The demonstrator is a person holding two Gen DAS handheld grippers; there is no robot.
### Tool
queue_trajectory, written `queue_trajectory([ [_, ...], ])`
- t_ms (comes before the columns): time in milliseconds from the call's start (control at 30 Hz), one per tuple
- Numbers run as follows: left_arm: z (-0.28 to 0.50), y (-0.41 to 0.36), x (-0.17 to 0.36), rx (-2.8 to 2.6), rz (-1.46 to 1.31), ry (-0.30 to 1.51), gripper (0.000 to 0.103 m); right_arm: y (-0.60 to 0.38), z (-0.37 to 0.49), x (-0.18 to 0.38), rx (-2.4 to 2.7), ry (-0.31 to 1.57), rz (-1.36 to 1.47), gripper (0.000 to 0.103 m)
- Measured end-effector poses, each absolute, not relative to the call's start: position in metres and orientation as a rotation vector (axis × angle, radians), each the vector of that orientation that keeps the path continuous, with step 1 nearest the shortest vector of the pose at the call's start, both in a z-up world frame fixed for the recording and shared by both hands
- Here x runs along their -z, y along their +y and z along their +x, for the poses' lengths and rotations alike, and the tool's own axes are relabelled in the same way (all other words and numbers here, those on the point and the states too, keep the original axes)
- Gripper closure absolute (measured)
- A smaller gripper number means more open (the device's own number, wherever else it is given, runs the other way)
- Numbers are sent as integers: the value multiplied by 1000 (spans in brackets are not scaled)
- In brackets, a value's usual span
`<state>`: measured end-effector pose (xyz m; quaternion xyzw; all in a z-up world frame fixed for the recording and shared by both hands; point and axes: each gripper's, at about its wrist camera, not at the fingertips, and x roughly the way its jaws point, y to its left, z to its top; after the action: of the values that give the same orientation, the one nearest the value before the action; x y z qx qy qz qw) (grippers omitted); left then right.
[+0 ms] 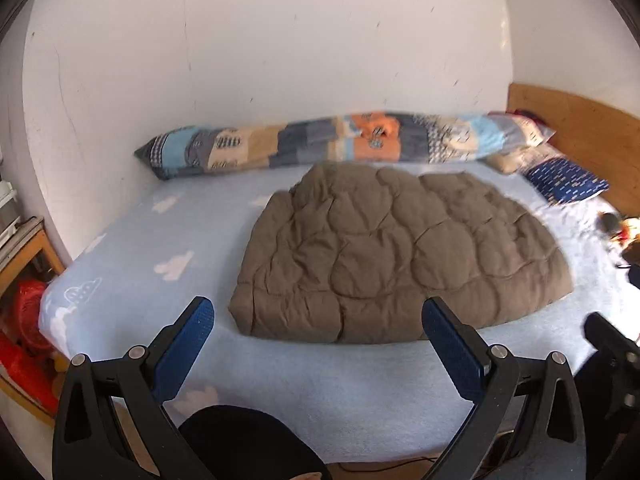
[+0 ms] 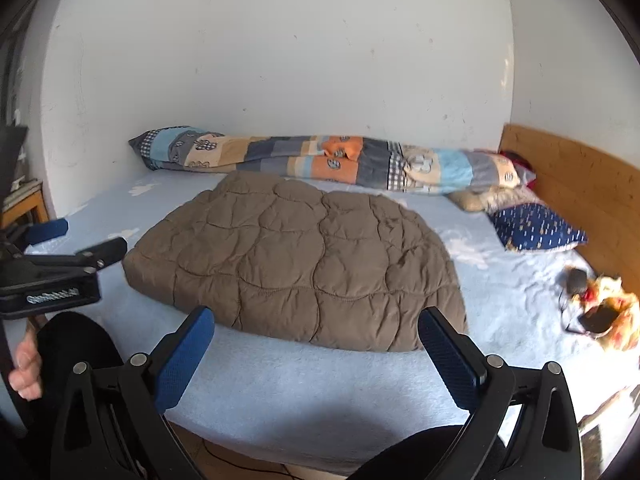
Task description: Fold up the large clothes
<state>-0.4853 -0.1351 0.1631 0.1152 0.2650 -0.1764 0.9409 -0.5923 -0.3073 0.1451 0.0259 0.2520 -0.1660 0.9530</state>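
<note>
Both grippers hang with blue-padded fingers spread wide and empty — the left gripper (image 1: 318, 322) and right gripper (image 2: 316, 330) poised over the near edge of the bed sheet (image 1: 320, 392). Just beyond lies the brown quilted jacket (image 1: 396, 256), folded flat mid-bed — a patchwork bolster (image 1: 320, 142) lines the wall behind.
</note>
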Motion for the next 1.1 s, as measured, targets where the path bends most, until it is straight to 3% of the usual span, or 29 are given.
queue_trajectory([
  [433, -455, -146, -115, 330, 304, 725, 0, -317, -581, -131, 330, 554, 128, 0],
  [1100, -451, -146, -110, 315, 310, 756, 0, -320, -583, -132, 335, 563, 144, 0],
])
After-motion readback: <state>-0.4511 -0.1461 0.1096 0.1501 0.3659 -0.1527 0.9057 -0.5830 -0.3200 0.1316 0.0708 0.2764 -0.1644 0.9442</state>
